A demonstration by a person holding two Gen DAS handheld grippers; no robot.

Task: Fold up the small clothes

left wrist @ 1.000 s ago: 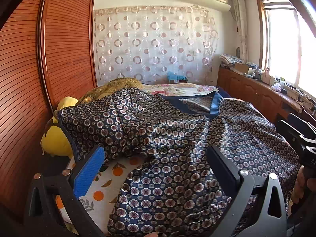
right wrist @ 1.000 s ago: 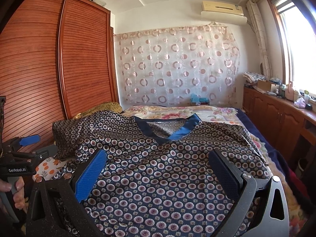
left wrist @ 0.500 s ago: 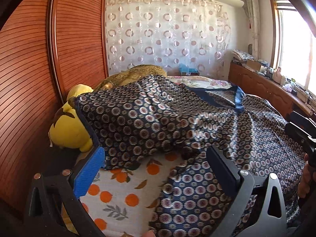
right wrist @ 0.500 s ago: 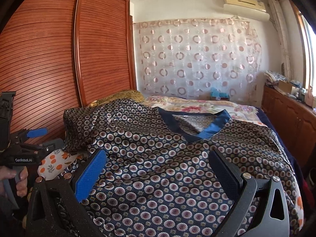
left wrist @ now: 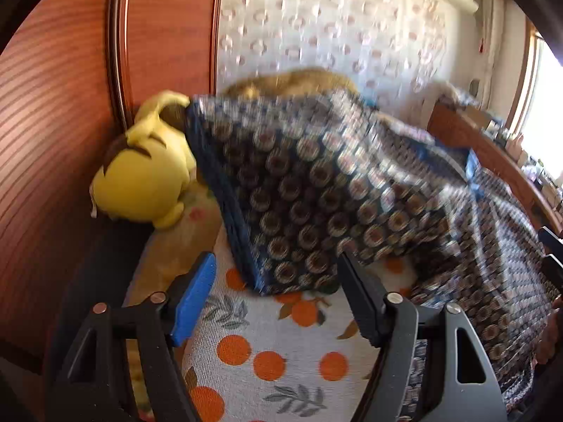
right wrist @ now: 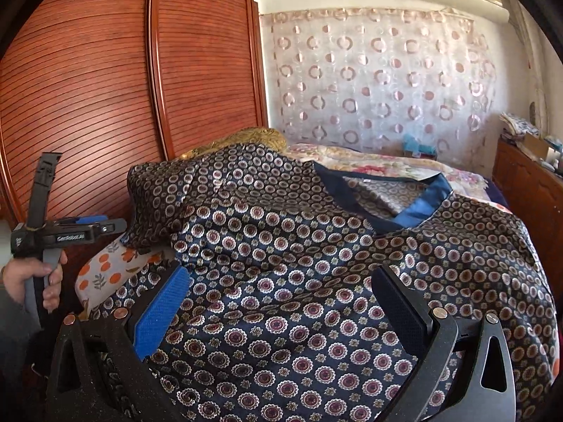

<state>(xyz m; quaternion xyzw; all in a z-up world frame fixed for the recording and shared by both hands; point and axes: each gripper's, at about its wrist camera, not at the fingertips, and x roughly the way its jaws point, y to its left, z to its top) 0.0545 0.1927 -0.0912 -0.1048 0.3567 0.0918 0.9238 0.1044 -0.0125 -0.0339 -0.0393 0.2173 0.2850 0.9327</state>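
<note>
Left wrist view's blurry, but the left gripper [left wrist: 274, 281] looks spread wide just short of the shirt [left wrist: 334, 190] sleeve. Right gripper [right wrist: 281, 299] gapes empty over it too.

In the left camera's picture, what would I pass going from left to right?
Wardrobe → yellow plush toy → patterned garment → wooden counter → window.

wall: red-brown slatted wardrobe [right wrist: 123, 88] on the left
curtain [right wrist: 380, 81]: sheer, circle-patterned, far end
window [left wrist: 543, 119]: bright daylight, right
</note>
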